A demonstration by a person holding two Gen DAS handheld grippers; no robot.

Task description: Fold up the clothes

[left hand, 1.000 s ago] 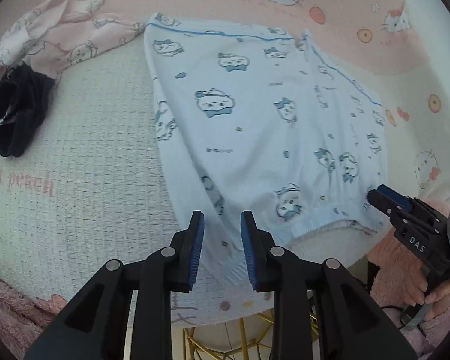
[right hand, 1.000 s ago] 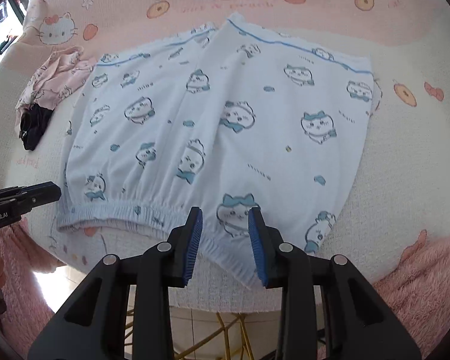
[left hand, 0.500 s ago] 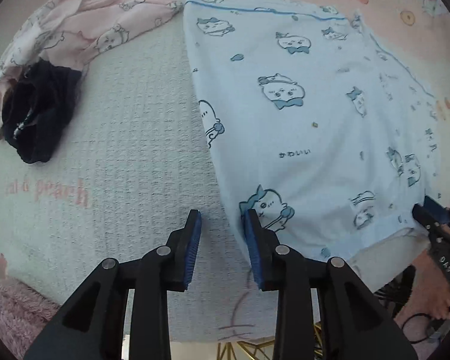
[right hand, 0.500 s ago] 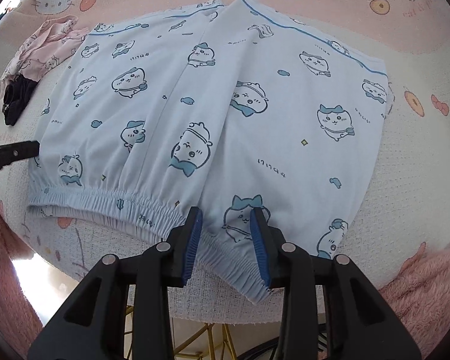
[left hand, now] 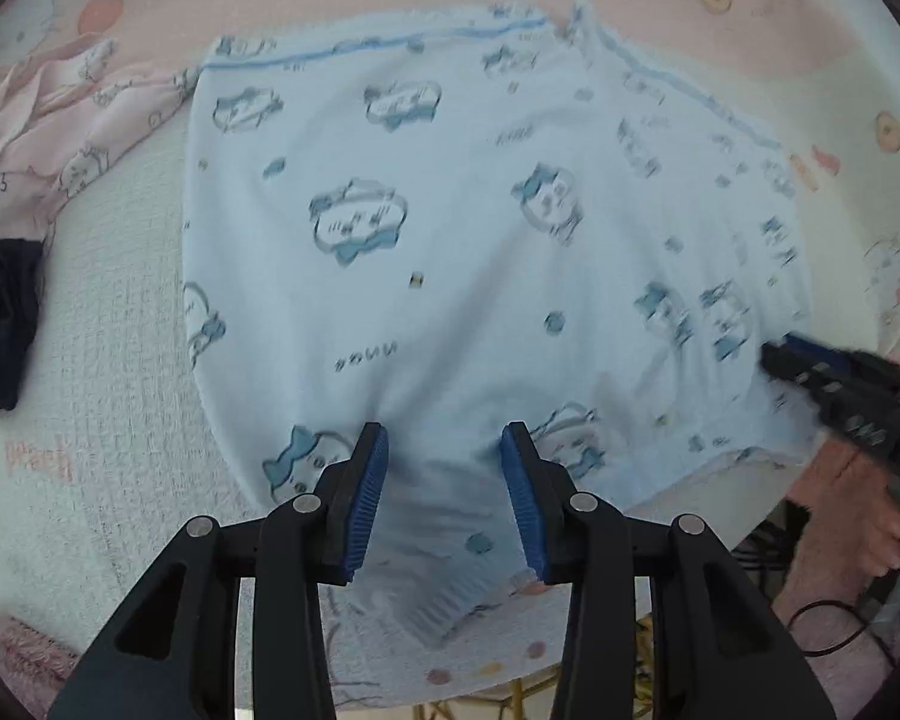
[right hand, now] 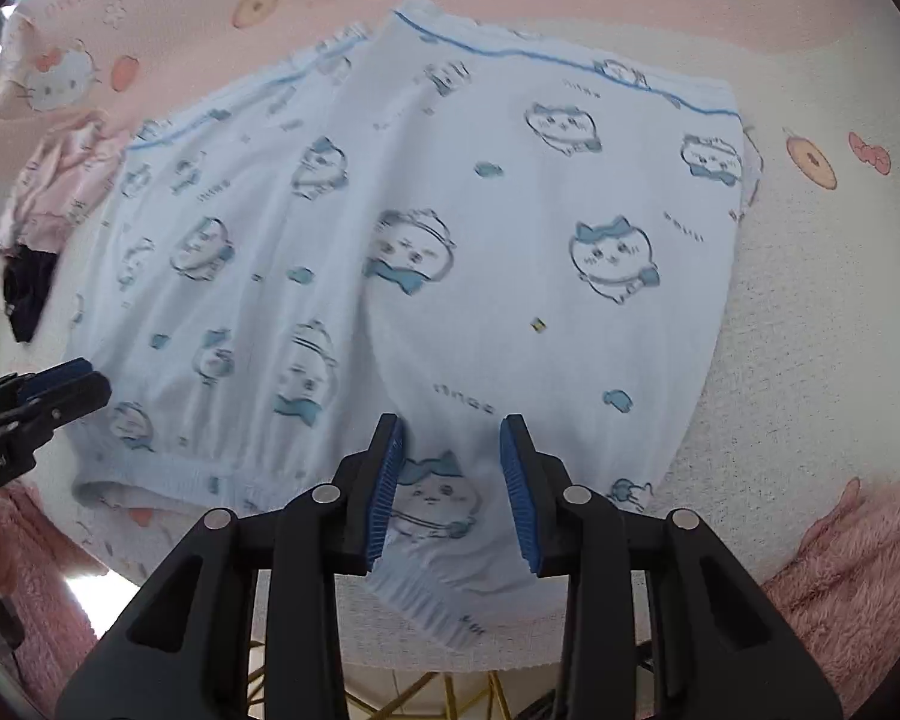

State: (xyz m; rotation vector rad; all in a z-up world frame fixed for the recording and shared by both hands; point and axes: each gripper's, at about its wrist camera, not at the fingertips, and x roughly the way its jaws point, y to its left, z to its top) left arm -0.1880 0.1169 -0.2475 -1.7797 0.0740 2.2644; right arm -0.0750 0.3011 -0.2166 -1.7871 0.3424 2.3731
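Pale blue shorts (left hand: 480, 276) on white-and-pink cartoon blanket (left hand: 108, 312)

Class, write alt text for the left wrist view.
The left gripper, its jaws apart and just opened wider, straddles the near elastic hem of pale blue cartoon-print shorts spread on a bed. The right gripper meets the hem's right end.

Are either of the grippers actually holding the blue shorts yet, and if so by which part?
Nothing is held yet. The left gripper, its jaws just opening, and the right gripper stand open over the elastic waistband edge of the blue shorts, pads not pressing on fabric.
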